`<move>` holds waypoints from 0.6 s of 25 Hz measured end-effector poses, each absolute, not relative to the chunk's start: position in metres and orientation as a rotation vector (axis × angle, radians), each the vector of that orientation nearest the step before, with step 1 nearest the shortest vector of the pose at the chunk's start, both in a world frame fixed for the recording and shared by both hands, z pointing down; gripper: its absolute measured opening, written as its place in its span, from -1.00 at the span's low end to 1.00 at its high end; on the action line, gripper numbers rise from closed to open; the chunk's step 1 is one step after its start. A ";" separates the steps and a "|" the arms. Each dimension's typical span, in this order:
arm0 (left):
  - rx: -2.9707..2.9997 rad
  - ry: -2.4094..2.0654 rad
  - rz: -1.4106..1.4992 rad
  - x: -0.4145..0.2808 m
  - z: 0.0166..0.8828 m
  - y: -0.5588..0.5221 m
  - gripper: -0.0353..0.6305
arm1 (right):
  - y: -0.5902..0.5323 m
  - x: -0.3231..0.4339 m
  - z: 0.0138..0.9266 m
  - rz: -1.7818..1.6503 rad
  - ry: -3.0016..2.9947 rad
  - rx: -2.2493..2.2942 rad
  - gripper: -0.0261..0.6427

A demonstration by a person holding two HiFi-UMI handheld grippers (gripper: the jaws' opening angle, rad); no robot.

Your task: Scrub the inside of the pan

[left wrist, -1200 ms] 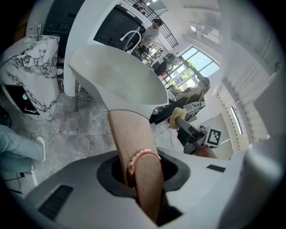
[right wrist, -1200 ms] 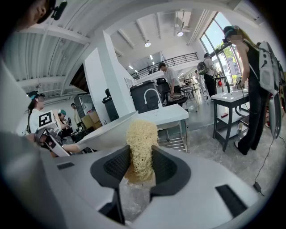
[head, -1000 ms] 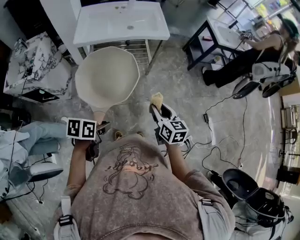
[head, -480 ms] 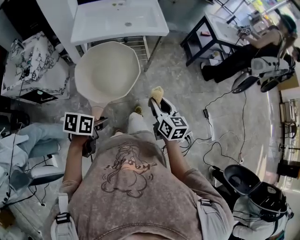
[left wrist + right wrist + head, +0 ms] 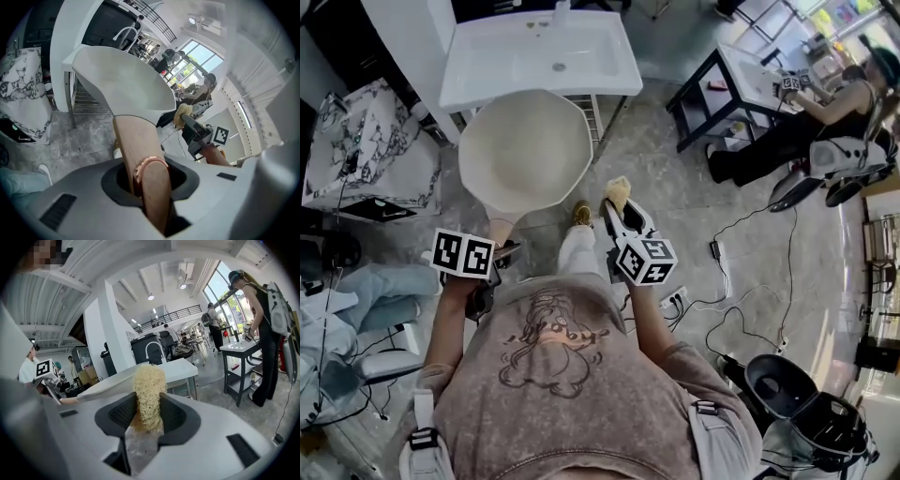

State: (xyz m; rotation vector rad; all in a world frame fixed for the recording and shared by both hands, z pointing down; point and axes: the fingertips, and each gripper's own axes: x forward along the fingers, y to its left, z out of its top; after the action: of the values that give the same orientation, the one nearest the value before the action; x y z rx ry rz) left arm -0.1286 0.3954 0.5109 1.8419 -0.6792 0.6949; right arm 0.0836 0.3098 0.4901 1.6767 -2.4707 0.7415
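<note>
Washbasin (image 5: 539,56) beyond pan (image 5: 525,150) | left claw (image 5: 150,183) clamps pan handle (image 5: 136,140) | right claw (image 5: 147,413) clamps scrubber (image 5: 149,390)

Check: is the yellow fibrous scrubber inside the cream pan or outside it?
Outside. In the head view the yellow fibrous scrubber, held in the right gripper, sits beside the rim of the cream pan, over floor.

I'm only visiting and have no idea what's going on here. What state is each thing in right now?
Pan: held in the air, inside facing up.
Left tool: shut on the pan's wooden handle.
Scrubber: clamped, beside the pan, not touching it.
Right tool: shut on the scrubber.
Sink: basin empty.
Black bin: lid open.
</note>
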 end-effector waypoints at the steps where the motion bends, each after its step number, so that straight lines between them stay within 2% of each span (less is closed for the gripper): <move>1: 1.841 -0.671 0.691 -0.128 0.513 0.384 -0.61 | 0.297 0.083 0.492 0.736 -2.470 1.678 -0.45; 15: 1.853 -0.613 0.685 -0.108 0.518 0.229 -0.60 | 0.128 0.094 0.486 0.670 -2.479 1.619 -0.45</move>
State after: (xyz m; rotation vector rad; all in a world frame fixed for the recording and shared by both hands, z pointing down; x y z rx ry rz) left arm -0.1079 0.2294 0.5178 1.8533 -0.6128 0.6845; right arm 0.0944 0.1276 0.4856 1.6187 -2.4792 0.6700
